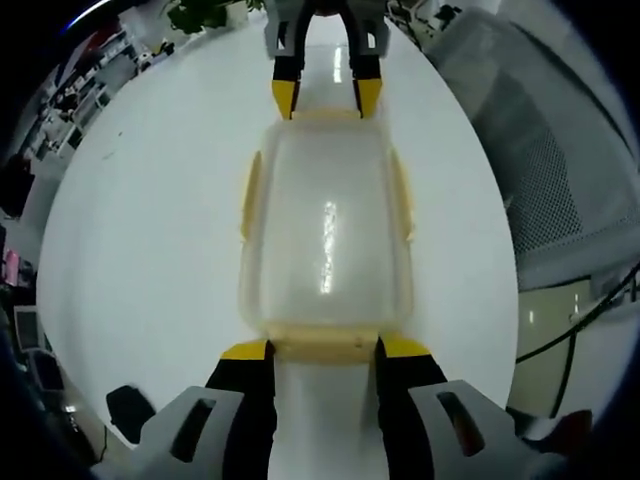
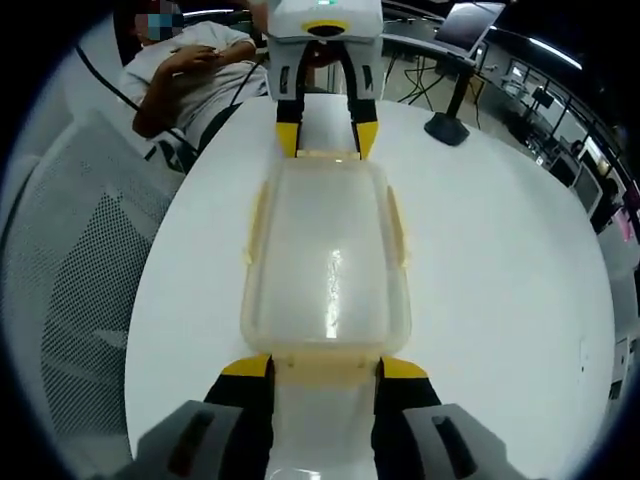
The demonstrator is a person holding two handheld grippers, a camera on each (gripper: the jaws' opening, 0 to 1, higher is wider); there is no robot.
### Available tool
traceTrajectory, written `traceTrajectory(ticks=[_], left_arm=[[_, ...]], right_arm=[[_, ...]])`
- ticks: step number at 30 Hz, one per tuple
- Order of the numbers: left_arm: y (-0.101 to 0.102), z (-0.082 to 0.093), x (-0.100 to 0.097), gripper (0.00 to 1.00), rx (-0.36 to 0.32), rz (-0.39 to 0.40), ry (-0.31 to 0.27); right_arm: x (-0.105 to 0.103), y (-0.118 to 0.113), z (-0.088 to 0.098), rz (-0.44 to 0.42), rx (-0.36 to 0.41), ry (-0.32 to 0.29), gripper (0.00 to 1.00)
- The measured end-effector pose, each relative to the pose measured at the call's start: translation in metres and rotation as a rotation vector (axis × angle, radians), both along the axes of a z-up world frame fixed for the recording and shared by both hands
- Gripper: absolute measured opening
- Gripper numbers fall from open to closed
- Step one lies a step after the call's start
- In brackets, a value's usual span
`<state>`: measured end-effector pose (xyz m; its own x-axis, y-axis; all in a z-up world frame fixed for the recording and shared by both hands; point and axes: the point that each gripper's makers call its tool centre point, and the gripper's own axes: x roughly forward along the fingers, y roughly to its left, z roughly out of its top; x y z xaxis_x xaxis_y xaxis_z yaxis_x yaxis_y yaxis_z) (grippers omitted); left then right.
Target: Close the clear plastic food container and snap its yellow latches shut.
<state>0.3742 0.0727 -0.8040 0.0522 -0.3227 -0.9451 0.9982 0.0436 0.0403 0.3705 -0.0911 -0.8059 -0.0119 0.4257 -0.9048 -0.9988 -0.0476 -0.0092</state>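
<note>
A clear plastic food container (image 1: 325,215) (image 2: 325,255) lies on the white table with its lid on, and a yellow latch runs along each side. My left gripper (image 1: 325,349) is open at the near end, its yellow-tipped jaws standing either side of the end latch (image 1: 325,343). My right gripper (image 2: 325,367) is open in the same way around the opposite end latch (image 2: 325,362). Each gripper faces the other across the container: the right gripper (image 1: 327,97) at the far end in the left gripper view, the left gripper (image 2: 327,138) in the right gripper view. The long-side latches (image 1: 249,195) (image 2: 255,235) look thin from above.
The round white table (image 1: 150,250) (image 2: 500,280) carries a black stand base (image 2: 447,128) and a small dark object (image 1: 130,410) near its edge. A grey mesh chair (image 1: 560,180) (image 2: 70,270) stands beside it. A seated person (image 2: 200,70) is behind the table. Cables (image 1: 590,320) hang nearby.
</note>
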Motion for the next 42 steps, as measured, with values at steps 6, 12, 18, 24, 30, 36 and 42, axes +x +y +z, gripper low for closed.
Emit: traceTrajectory(ticks=[6, 12, 18, 24, 30, 36, 42], left_arm=[[0.000, 0.001, -0.001, 0.37, 0.003, 0.007, -0.002], [-0.001, 0.002, 0.000, 0.36, 0.019, 0.011, -0.018], [-0.004, 0.010, -0.001, 0.36, 0.023, -0.004, -0.030], [-0.006, 0.022, 0.005, 0.36, 0.023, -0.010, -0.062], [-0.013, 0.035, 0.005, 0.36, 0.006, 0.010, -0.076], [-0.022, 0.044, 0.004, 0.36, -0.004, 0.015, -0.093], [-0.033, 0.057, 0.002, 0.36, -0.028, 0.022, -0.114]], right_arm=[[-0.001, 0.000, 0.001, -0.004, 0.017, 0.002, 0.35], [-0.002, 0.000, 0.001, -0.014, 0.019, -0.008, 0.35], [-0.004, -0.003, 0.002, -0.012, 0.004, -0.031, 0.35], [0.000, -0.005, 0.016, -0.034, 0.037, -0.038, 0.34], [0.002, -0.011, 0.032, -0.024, 0.045, -0.053, 0.34], [0.000, -0.021, 0.044, -0.026, 0.048, -0.063, 0.34], [-0.002, -0.032, 0.059, -0.026, 0.060, -0.072, 0.34]])
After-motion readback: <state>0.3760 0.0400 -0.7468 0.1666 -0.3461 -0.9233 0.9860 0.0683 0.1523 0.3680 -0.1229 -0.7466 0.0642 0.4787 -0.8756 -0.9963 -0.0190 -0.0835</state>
